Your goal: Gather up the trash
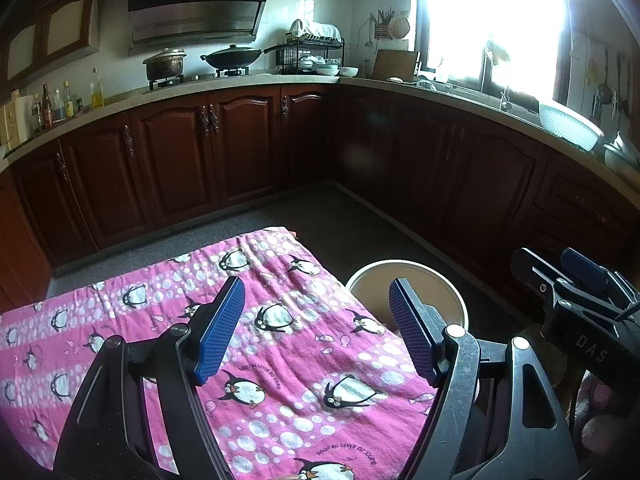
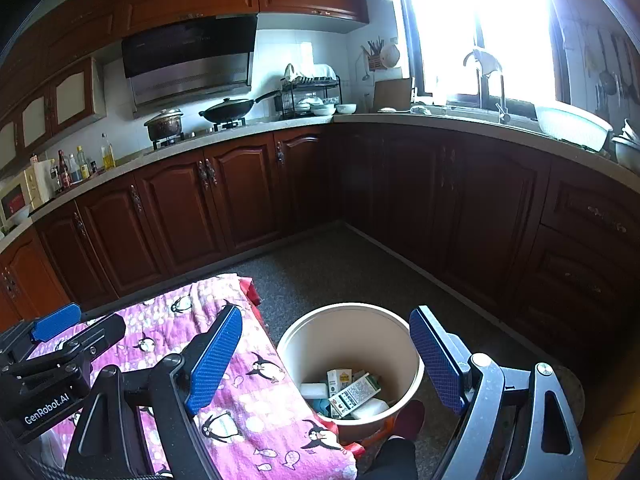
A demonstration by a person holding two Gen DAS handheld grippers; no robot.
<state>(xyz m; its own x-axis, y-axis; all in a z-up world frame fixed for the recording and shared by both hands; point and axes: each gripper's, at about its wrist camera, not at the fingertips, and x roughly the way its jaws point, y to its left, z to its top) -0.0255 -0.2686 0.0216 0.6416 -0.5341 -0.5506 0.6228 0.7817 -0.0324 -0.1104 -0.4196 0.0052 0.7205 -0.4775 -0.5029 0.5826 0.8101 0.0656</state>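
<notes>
My left tool (image 1: 316, 332) hangs above the table (image 1: 120, 344), which is covered by a pink cloth printed with penguins (image 1: 280, 320). Its blue pads stand wide apart, released, with nothing between them. My right tool (image 2: 326, 360) is just beside it, also released and empty, tilted down over the table's edge and the round cream bin (image 2: 412, 364) standing on the grey floor (image 2: 340, 264) right against the table. The trash (image 2: 346, 394) lies in the bottom of the bin: small cartons, a printed packet and some white pieces, piled together. From the left tool's camera only the bin's rim (image 1: 404, 265) shows past the cloth. Dark wooden cabinets (image 2: 240, 192) run around the room behind.
</notes>
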